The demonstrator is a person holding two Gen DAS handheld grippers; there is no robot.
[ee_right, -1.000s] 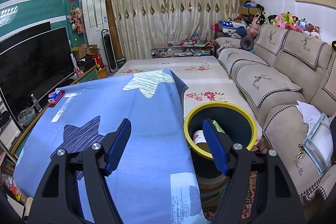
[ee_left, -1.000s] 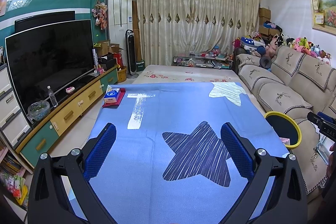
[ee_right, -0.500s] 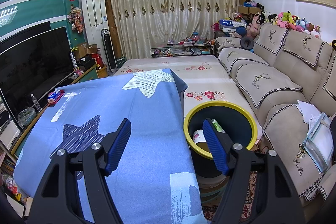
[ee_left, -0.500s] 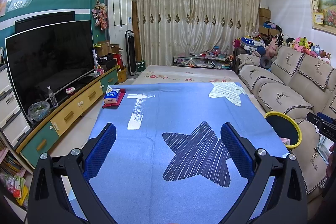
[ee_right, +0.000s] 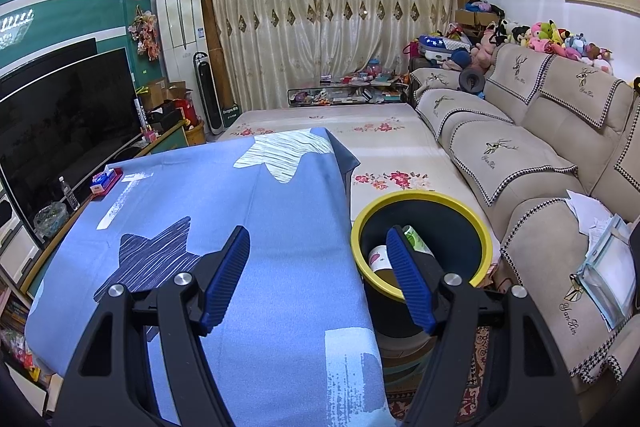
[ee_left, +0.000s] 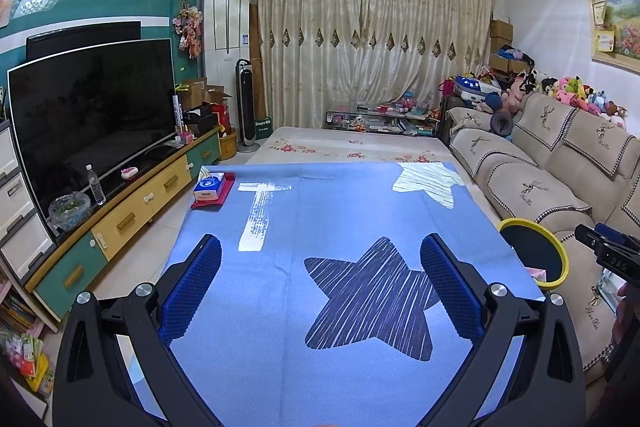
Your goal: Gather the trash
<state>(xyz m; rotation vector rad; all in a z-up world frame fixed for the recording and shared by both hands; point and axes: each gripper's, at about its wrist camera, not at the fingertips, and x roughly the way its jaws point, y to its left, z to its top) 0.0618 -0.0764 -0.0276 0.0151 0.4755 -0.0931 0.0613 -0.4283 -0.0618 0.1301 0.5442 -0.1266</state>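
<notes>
A black bin with a yellow rim [ee_right: 420, 199] stands on the floor beside the table's right edge; in it lie a white cup [ee_right: 378, 259] and a green wrapper [ee_right: 416, 238]. My right gripper [ee_right: 318, 237] hovers open over the table's right edge, its right finger in front of the bin, nothing between the pads. My left gripper [ee_left: 320, 245] hangs open above the blue star-patterned tablecloth [ee_left: 340, 211], holding nothing. The bin's rim [ee_left: 560, 247] shows at the right in the left wrist view, with the right gripper's tip [ee_left: 608, 247] beside it.
A blue tissue pack on a red tray [ee_left: 210, 189] sits at the table's far left corner. A TV [ee_left: 88, 115] on a low cabinet [ee_left: 132, 211] runs along the left. A beige sofa [ee_right: 540, 155] lines the right, with papers [ee_right: 600, 247] on its seat.
</notes>
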